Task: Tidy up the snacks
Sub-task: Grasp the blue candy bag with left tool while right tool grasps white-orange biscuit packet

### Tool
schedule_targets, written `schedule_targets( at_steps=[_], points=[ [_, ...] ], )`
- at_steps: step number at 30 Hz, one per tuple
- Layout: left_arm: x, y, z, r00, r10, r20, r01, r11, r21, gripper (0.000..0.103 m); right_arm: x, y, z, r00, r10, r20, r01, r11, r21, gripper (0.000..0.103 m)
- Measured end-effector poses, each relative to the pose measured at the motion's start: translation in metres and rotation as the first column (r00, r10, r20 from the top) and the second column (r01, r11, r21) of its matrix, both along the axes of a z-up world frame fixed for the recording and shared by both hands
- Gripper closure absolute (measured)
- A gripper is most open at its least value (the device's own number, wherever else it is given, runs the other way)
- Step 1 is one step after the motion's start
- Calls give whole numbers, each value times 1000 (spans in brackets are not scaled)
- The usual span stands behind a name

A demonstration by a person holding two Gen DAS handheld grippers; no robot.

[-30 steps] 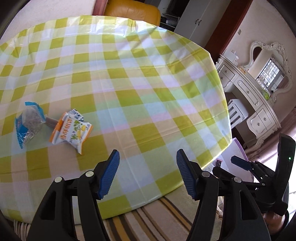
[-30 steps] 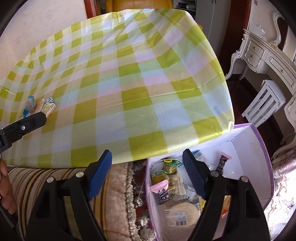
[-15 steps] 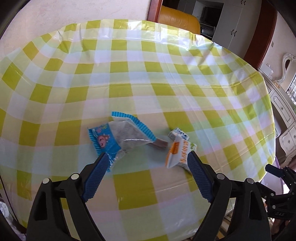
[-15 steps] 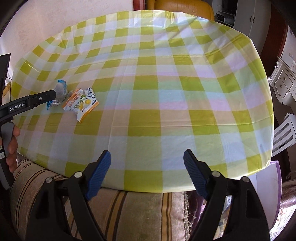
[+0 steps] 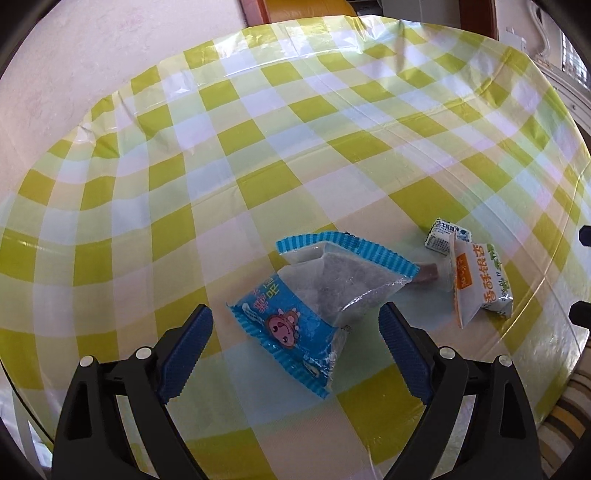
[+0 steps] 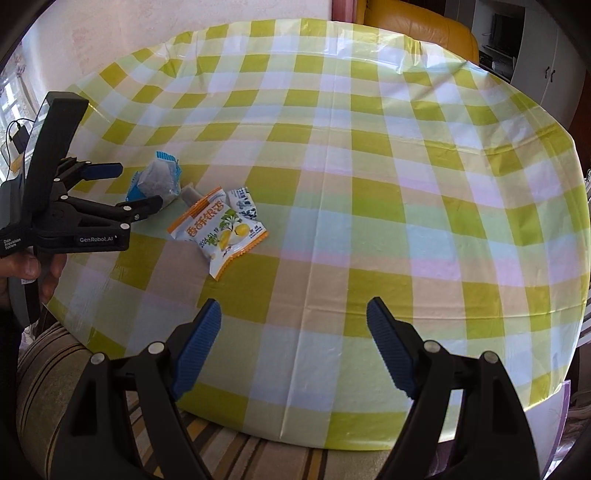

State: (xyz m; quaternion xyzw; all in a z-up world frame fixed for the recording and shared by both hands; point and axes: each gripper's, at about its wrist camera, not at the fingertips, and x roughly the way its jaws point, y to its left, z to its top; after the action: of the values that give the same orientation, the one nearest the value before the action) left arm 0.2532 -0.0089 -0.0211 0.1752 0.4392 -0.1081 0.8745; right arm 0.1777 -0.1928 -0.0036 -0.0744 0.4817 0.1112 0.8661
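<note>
A blue and clear snack packet (image 5: 314, 291) lies on the checked tablecloth, right in front of my open left gripper (image 5: 295, 332), partly between its fingers. An orange and white snack packet (image 5: 476, 280) lies to its right, with a small white and blue packet (image 5: 445, 234) behind it and a small brown piece (image 5: 424, 275) between the packets. In the right wrist view the blue packet (image 6: 157, 179) sits between the fingers of the left gripper (image 6: 133, 188), and the orange packet (image 6: 218, 230) is beside it. My right gripper (image 6: 293, 332) is open and empty above the table's near edge.
The round table (image 6: 406, 221) carries a yellow-green checked plastic cloth. A striped cushion (image 6: 55, 354) sits below its near edge. A purple box rim (image 6: 561, 406) shows at lower right. An orange chair (image 6: 417, 26) stands behind the table.
My left gripper has swung left and closed in on the blue packet, which now sits between its fingers. My right gripper has turned from the purple box toward the table.
</note>
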Motion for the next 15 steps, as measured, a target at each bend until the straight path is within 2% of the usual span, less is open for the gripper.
schedule_targets(
  at_steps=[5, 6, 8, 9, 15],
  points=[
    [8, -5, -7, 996, -82, -29, 81, 996, -27, 16, 14, 21, -4, 999, 49, 8, -49, 999, -9, 22],
    [9, -6, -9, 995, -94, -40, 92, 995, -33, 18, 17, 24, -4, 998, 57, 10, -57, 998, -8, 22],
    [9, -6, -12, 994, -91, -61, 88, 995, -42, 31, 22, 30, -6, 997, 72, 14, -72, 997, -9, 22],
    [9, -5, -11, 994, -86, -60, 82, 995, -59, 35, 25, 32, -6, 997, 79, 14, -79, 997, -6, 22],
    [1, 0, -10, 995, -76, -71, 71, 995, -75, 43, 41, 43, -12, 994, 106, 7, -106, 994, 11, 22]
  ],
)
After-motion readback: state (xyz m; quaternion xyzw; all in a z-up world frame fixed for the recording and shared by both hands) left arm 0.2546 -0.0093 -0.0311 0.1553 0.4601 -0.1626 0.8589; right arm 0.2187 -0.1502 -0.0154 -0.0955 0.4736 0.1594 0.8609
